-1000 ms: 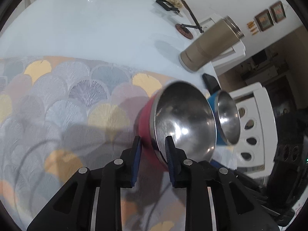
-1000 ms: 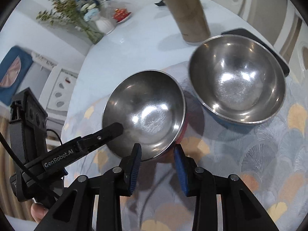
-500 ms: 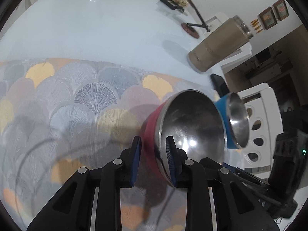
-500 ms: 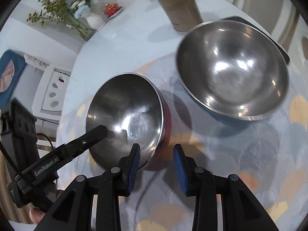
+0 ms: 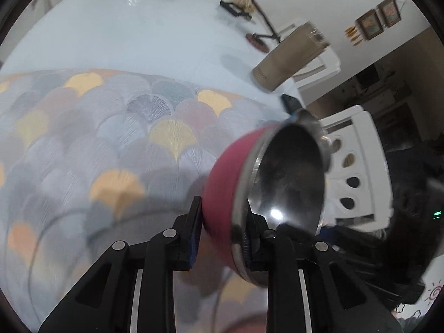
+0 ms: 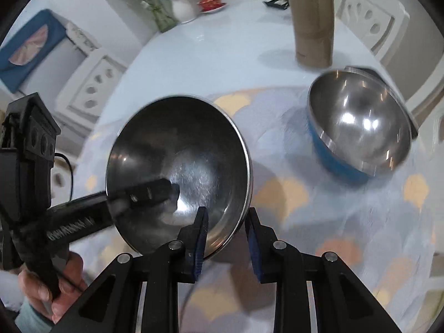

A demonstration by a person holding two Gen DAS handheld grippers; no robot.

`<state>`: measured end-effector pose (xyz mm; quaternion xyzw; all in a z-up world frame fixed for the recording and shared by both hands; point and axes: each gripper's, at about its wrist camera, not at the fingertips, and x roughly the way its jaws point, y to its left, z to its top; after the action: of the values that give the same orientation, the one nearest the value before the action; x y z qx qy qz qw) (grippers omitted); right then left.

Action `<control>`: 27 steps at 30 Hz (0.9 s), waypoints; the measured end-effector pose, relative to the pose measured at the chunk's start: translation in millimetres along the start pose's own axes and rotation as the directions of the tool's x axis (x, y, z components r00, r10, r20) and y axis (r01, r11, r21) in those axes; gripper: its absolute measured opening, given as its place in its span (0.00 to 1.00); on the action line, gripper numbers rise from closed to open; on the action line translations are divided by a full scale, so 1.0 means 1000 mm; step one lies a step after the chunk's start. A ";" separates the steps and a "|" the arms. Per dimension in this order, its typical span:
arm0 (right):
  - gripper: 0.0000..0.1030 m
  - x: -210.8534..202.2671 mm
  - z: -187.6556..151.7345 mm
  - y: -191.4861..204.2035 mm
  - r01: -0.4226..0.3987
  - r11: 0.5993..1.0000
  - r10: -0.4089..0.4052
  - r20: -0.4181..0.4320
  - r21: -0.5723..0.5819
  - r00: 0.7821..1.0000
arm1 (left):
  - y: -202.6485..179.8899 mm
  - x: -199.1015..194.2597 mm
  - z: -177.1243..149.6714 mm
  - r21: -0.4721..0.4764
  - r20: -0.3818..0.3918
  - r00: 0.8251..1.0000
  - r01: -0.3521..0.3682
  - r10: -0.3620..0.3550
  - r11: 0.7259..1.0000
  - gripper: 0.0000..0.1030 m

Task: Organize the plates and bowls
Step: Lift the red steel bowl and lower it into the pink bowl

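A steel bowl with a red outside (image 5: 266,188) hangs tilted over the patterned mat (image 5: 111,138). My left gripper (image 5: 222,230) is shut on its rim, one finger on the red wall and one inside. In the right wrist view the same red bowl (image 6: 180,161) faces me. My right gripper (image 6: 226,230) is closing on the near rim, which sits between its pads. The left gripper's finger (image 6: 149,191) reaches in from the left, held by a hand (image 6: 52,285). A blue-sided steel bowl (image 6: 358,136) stands on the mat at the right, mostly hidden behind the red bowl in the left wrist view.
A tall tan tumbler (image 6: 312,19) stands behind the bowls on the white table (image 6: 222,50). A dark phone (image 5: 290,101) lies by the blue bowl. A flower vase (image 6: 180,8) and a small red dish (image 6: 212,1) are at the far edge. White chairs (image 5: 358,166) ring the table.
The left gripper has lifted and tilted the red bowl, away from the blue one. The right gripper's jaws have narrowed onto the bowl's near rim.
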<state>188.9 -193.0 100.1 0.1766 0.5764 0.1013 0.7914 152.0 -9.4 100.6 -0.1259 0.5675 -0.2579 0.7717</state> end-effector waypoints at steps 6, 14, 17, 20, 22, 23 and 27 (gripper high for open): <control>0.25 -0.030 -0.061 0.007 -0.120 0.991 0.124 -0.077 0.059 0.989 | -0.022 -0.037 -0.054 0.001 0.001 1.000 0.009 -0.009 1.000 0.24; 0.25 -0.065 -0.131 0.009 -0.164 0.986 0.167 -0.142 0.036 0.976 | -0.039 -0.052 -0.124 0.049 -0.127 0.992 0.003 0.004 0.999 0.29; 0.25 -0.068 -0.159 0.012 -0.132 0.991 0.127 -0.208 -0.010 0.970 | -0.051 -0.052 -0.150 0.117 -0.149 0.987 -0.039 0.056 0.992 0.29; 0.25 -0.067 -0.178 0.014 -0.120 0.992 0.109 -0.255 -0.028 0.961 | -0.060 -0.053 -0.166 0.162 -0.142 0.982 -0.103 0.127 0.981 0.29; 0.25 -0.066 -0.186 0.016 -0.115 0.993 0.103 -0.271 -0.030 0.957 | -0.064 -0.055 -0.172 0.182 -0.131 0.979 -0.131 0.156 0.975 0.29; 0.25 -0.066 -0.188 0.016 -0.110 0.993 0.097 -0.273 -0.034 0.957 | -0.064 -0.056 -0.174 0.188 -0.131 0.978 -0.136 0.162 0.973 0.29; 0.25 -0.068 -0.190 0.019 -0.096 0.994 0.078 -0.281 -0.053 0.957 | -0.067 -0.054 -0.183 0.250 -0.139 0.963 -0.193 0.233 0.949 0.29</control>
<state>-12.1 -169.6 115.4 0.1593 0.6698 0.1790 0.7028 -49.4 -18.2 117.5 0.0504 0.6060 -0.2478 0.7542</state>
